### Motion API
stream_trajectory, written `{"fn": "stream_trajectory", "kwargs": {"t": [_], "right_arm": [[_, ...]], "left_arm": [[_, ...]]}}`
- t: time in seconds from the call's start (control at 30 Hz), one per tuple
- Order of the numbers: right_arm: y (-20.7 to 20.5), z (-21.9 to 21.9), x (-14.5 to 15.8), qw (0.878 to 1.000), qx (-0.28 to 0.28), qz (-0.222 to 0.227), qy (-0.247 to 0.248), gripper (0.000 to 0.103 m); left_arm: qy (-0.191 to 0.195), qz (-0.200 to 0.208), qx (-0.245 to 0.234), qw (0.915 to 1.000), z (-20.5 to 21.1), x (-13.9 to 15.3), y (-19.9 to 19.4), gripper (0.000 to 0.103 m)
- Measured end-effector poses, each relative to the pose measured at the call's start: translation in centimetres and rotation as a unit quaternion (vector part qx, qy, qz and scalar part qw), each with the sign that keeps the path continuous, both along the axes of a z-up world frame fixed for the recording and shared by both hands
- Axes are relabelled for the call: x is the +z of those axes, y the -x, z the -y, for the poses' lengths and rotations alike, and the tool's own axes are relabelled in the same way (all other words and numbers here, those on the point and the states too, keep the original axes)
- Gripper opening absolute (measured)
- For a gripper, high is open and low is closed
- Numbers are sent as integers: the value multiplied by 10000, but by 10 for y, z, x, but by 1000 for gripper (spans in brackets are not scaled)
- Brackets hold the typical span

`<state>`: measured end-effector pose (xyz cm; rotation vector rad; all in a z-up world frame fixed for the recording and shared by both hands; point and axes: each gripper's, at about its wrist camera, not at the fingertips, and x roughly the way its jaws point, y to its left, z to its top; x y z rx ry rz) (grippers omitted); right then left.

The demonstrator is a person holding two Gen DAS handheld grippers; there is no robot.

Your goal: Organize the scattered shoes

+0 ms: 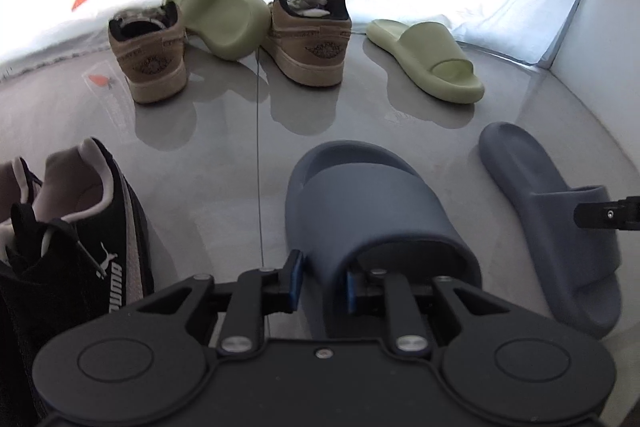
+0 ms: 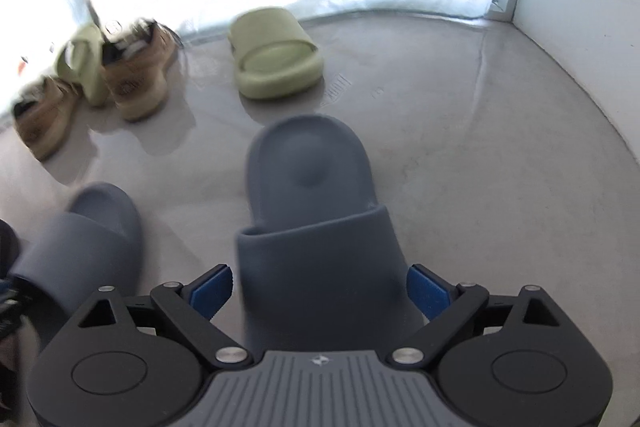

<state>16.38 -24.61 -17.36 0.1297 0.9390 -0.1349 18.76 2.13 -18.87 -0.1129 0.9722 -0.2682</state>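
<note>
Straddling the strap edge of a dark blue moulded foam slide in the lower centre of the left wrist view, the left gripper has one blue pad outside the strap and one inside the toe opening; the jaws stand narrowly apart, and whether the pads press the foam cannot be told. A second dark blue foam slide lies at centre of the right wrist view between the widely spread jaws of the right gripper (pads clear of the strap on both sides). Both slides rest on the glossy grey floor. At upper left of the left wrist view stand two tan low-top sneakers with a pale green foam slide tilted between them; its mate lies flat at upper right. A black and white Puma trainer occupies the lower left
</note>
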Motion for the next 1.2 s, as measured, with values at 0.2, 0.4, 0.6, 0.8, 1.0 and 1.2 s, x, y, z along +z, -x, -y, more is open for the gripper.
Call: {"fn": "stream_trajectory", "kwargs": {"t": [0.2, 0.4, 0.6, 0.8, 1.0, 1.2], "right_arm": [[19, -29, 14, 9974, 555, 408, -211, 100], [16, -64, 1, 9914, 1288, 81, -195, 100], [10, -78, 1, 9849, 1662, 100, -475, 100], [-2, -104, -17, 9711, 2306, -292, -534, 57], [-15, -115, -25, 9640, 2598, -535, -179, 20], [-31, -96, -20, 9796, 1975, -198, 302, 23]], "left_arm": [[370, -272, 27, 9989, -26, 14, 18, 44], [371, -222, 9, 9991, -34, 14, 24, 44], [542, -107, -85, 9984, -35, 19, 27, 44], [566, 70, 176, 9982, -44, 26, 26, 44], [591, 130, 498, 9969, -57, 29, 26, 44], [599, 192, 562, 9964, -61, 32, 27, 44]]}}
